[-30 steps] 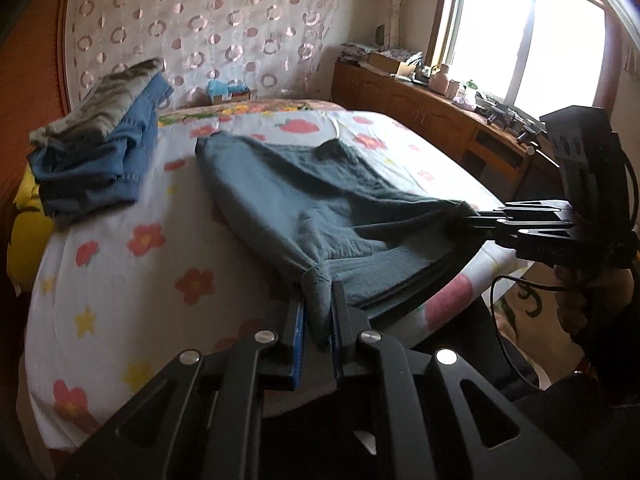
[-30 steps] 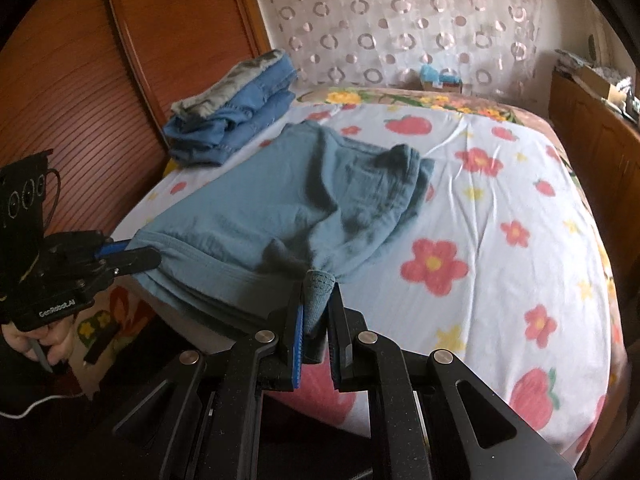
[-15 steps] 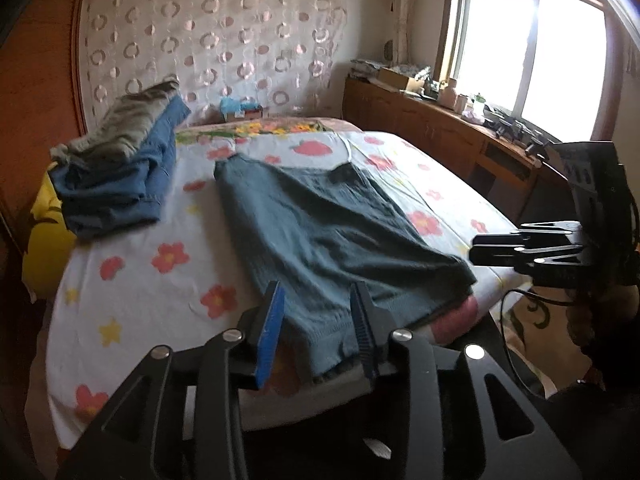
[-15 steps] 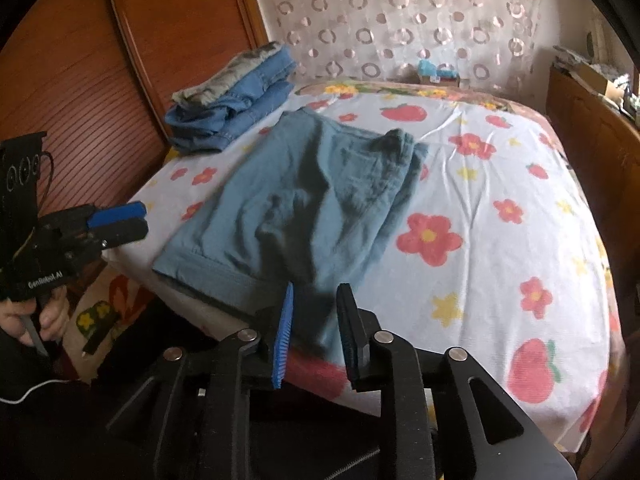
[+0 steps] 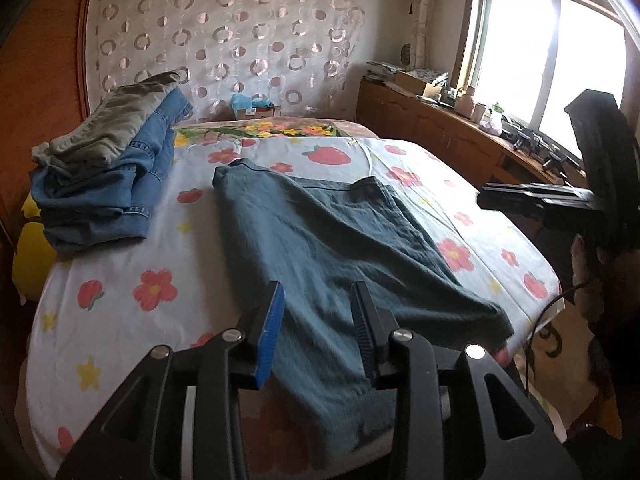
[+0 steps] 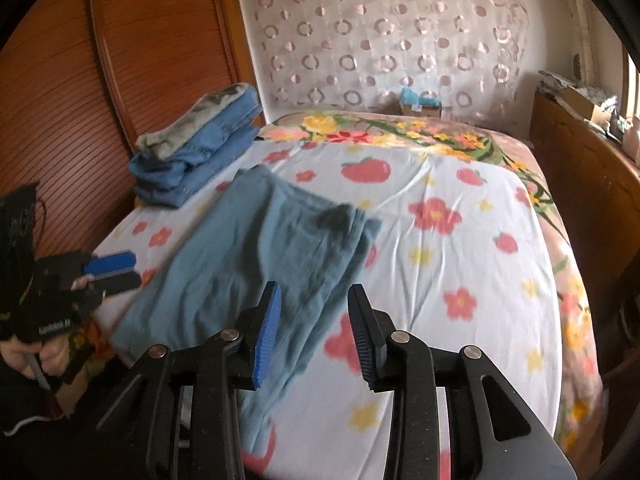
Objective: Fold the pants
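Note:
The blue-grey pants (image 5: 328, 248) lie folded lengthwise on the flowered bedsheet (image 5: 120, 280), their near end hanging over the bed's front edge. My left gripper (image 5: 318, 300) is open and empty, just above that near end. In the right wrist view the same pants (image 6: 248, 264) lie flat, and my right gripper (image 6: 314, 300) is open and empty above their near right corner. The right gripper also shows at the right in the left wrist view (image 5: 496, 200). The left gripper shows at the left in the right wrist view (image 6: 114, 270), open.
A stack of folded jeans and an olive garment (image 5: 108, 168) sits at the bed's back left against the wooden headboard (image 6: 80, 92). A wooden sideboard (image 5: 440, 140) with clutter runs under the window on the right. A small box (image 6: 420, 104) stands at the bed's far end.
Both grippers were shut on the pants' near edge one second ago. They have let go, opened and drawn back. The pants now lie flat on the bed.

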### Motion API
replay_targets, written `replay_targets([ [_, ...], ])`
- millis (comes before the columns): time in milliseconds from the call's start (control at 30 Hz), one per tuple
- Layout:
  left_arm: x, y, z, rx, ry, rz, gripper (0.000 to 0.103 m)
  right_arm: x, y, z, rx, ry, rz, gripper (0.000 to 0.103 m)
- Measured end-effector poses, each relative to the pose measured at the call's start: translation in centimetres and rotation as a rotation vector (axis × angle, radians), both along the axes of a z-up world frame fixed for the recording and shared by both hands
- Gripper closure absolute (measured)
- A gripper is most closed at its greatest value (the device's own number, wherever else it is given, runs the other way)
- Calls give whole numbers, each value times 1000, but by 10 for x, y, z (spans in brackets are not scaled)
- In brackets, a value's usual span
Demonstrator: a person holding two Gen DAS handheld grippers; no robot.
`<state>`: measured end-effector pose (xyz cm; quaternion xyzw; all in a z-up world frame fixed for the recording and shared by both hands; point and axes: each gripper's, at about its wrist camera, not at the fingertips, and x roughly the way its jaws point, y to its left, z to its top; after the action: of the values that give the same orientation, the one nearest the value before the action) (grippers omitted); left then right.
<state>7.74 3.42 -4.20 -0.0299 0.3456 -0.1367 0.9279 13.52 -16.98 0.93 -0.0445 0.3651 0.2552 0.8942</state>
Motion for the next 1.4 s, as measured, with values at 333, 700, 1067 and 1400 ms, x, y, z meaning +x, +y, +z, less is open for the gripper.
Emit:
replay_targets([
  [333,16,5,-22,-1,57,36,69,70,20,-22,-14,81,10,69],
  [700,22,8,-45,6,108,52,69,127,35,-61,-68,177,-24,72],
  [1067,19,5,-47,37,96,48,69,134,35,-63,-73,170,-39,101],
  [1400,18,5,-48,50,86,50,69,137,27,-52,-122,133,-136,96],
])
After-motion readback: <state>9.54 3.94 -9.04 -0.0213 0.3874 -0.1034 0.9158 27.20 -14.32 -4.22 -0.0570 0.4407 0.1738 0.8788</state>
